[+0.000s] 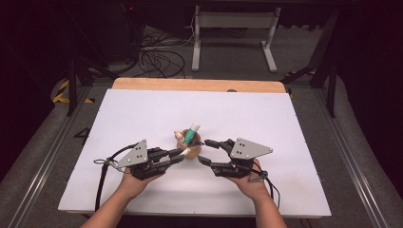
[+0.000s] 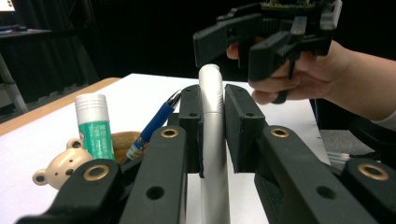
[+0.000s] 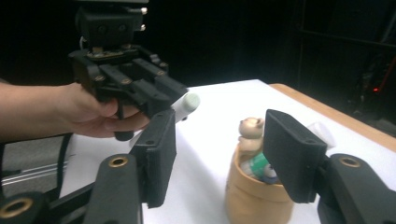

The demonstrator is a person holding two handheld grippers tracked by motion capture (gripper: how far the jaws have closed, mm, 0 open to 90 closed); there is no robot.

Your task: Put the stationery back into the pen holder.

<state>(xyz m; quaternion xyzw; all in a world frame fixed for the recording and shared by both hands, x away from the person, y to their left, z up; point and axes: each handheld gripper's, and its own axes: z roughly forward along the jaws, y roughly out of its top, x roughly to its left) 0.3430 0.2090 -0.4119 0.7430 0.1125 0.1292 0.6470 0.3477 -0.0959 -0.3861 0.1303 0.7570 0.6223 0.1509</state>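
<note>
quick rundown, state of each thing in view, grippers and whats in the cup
left gripper: shut on the white pen
white pen: clamped between the jaws, tip toward the cup
right gripper: open, holds nothing
wooden cup: upright on the table, open top
glue stick: capped, standing in the cup
blue pen: leaning in the cup
bear figure: at the cup's rim

A white table (image 1: 142, 114) with a bare wooden strip (image 1: 199, 85) along its far edge carries a single small tan wooden cup (image 1: 192, 151), standing upright near the middle. The cup sits between the left gripper (image 1: 177, 155) and the right gripper (image 1: 205, 151), just past their tips, close to both. The white surface around it is bare, out to every edge.
</note>
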